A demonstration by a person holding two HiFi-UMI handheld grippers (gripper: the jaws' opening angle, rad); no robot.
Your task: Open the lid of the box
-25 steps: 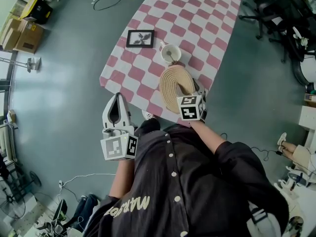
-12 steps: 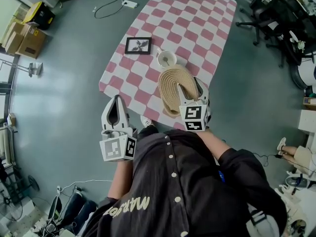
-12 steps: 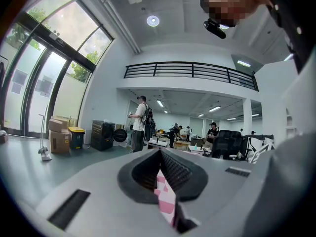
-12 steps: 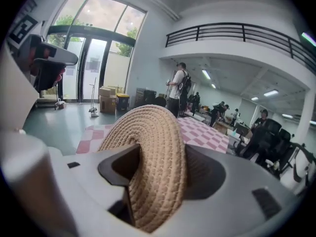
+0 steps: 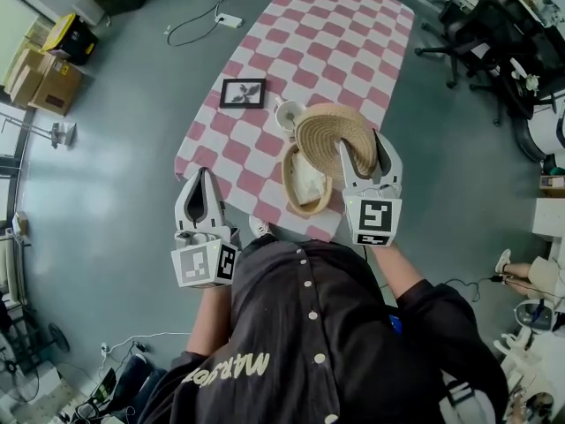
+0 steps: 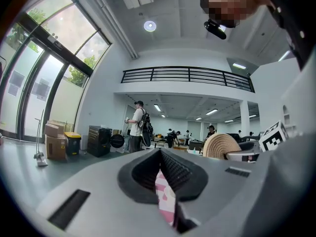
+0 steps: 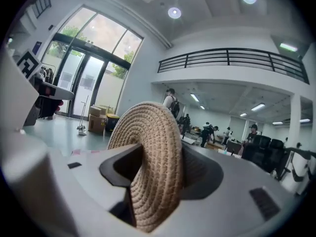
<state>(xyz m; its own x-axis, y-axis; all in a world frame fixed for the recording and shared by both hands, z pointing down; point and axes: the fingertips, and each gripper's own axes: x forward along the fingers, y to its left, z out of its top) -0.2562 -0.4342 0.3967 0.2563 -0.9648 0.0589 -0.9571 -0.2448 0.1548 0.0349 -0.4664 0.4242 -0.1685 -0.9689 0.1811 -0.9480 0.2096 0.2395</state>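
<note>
The box stands on the table at its near edge. The lid sits tilted over the box's far right rim. The cup stands just behind the box; the picture frame lies left of the cup.

A pink-and-white checked tablecloth runs up the frame's middle, bearing a black picture frame and a white cup; cardboard boxes upper left, office chairs upper right
</note>
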